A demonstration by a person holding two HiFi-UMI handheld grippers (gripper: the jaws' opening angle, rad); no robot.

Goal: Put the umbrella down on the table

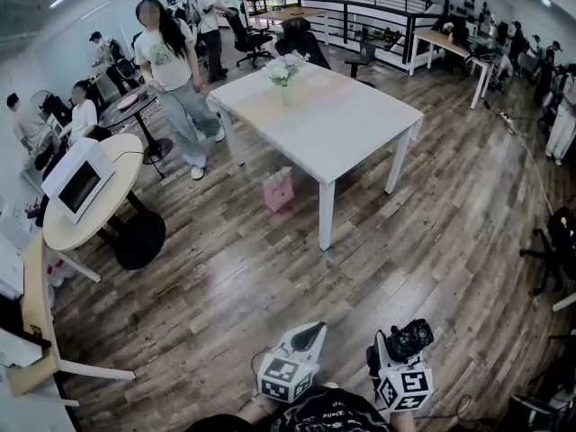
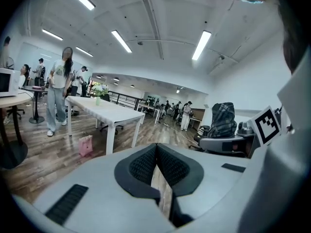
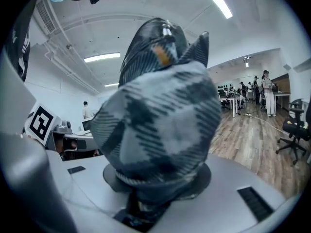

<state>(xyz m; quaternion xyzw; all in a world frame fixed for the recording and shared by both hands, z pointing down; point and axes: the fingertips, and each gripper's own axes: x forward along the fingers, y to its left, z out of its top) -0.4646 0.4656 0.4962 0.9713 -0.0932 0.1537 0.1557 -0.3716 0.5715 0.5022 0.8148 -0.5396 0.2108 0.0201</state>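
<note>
A folded dark plaid umbrella (image 3: 160, 110) fills the right gripper view, sticking out of my right gripper (image 3: 156, 191), which is shut on its lower end. From the head view the umbrella (image 1: 411, 337) is a dark bundle at the bottom edge, held in the air over the wooden floor by the right gripper (image 1: 399, 349). The white square table (image 1: 360, 129) stands well ahead of both hands. Beside the right one, my left gripper (image 1: 314, 330) is shut with nothing in it, and its pads (image 2: 167, 166) meet at the tip. The left gripper view also catches the umbrella (image 2: 222, 119) at its right.
A vase of flowers (image 1: 284, 70) stands on the table and a pink bag (image 1: 278, 190) sits on the floor under its near corner. A person (image 1: 175, 79) walks left of the table. A round table with a microwave (image 1: 79, 180) is at the left, and a black chair (image 1: 553, 241) at the right.
</note>
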